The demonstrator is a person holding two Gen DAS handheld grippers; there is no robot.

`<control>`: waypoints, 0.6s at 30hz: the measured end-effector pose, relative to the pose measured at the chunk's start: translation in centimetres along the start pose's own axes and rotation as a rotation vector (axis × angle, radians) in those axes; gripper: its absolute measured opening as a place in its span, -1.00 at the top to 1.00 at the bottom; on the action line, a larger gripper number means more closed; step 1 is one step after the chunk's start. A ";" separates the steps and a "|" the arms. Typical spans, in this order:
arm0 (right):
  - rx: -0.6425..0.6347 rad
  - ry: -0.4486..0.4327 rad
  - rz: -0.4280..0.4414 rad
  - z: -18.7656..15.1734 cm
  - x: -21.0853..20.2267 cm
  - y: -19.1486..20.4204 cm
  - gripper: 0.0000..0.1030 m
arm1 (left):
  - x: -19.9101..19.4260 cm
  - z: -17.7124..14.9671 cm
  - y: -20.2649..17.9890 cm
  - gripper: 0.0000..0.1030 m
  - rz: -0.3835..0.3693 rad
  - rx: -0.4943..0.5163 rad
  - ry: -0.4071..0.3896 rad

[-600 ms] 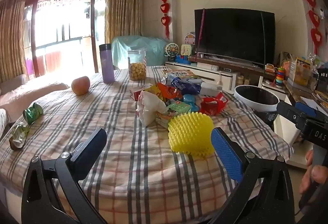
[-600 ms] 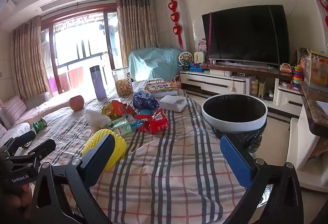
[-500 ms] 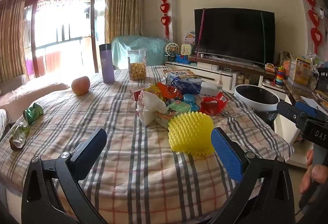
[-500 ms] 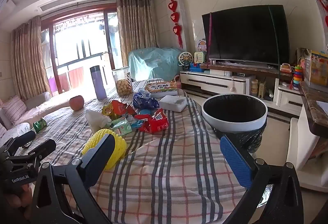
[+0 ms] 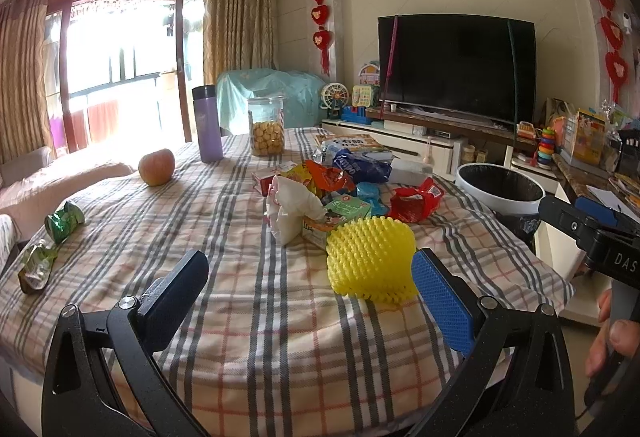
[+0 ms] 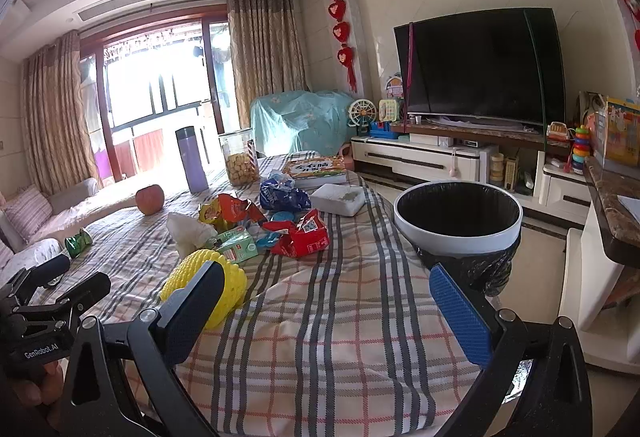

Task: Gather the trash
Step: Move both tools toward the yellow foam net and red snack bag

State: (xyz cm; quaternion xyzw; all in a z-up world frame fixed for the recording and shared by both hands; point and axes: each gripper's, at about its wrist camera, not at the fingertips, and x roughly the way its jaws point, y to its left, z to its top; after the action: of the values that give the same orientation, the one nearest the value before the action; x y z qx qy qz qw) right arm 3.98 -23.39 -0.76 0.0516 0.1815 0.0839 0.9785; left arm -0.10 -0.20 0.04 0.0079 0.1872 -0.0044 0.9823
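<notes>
A yellow foam fruit net [image 5: 370, 259] lies on the plaid table near me, also in the right wrist view [image 6: 208, 277]. Behind it is a pile of wrappers: a white bag [image 5: 290, 205], a red wrapper [image 5: 416, 199], a blue bag [image 5: 360, 167] and a green carton [image 5: 346, 209]. Two green wrappers [image 5: 64, 215] lie far left. A white bin with a black liner [image 6: 458, 215] stands right of the table. My left gripper [image 5: 312, 287] is open and empty, just short of the net. My right gripper [image 6: 328, 297] is open and empty over the table's near end.
An apple [image 5: 157, 167], a purple flask [image 5: 207, 123], a cookie jar [image 5: 266, 125], a book [image 6: 314, 169] and a white box [image 6: 338, 199] stand on the table. A TV [image 6: 480, 65] on a low cabinet is behind, a marble counter [image 6: 612, 205] at right.
</notes>
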 end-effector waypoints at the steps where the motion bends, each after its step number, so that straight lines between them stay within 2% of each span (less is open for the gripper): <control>1: 0.000 0.000 0.000 0.0 0.0 0.0 -1.00 | 0.0 0.0 0.0 -1.00 0.000 0.000 -0.002; 18: 0.007 0.013 0.006 -0.1 0.1 0.0 -1.00 | 0.6 -0.5 0.1 -1.00 0.007 0.008 0.030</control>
State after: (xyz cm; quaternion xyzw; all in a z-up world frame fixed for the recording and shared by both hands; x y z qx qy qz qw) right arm 4.06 -23.36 -0.93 0.0549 0.1879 0.0864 0.9768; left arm 0.26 -0.06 -0.62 0.0123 0.2016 -0.0017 0.9794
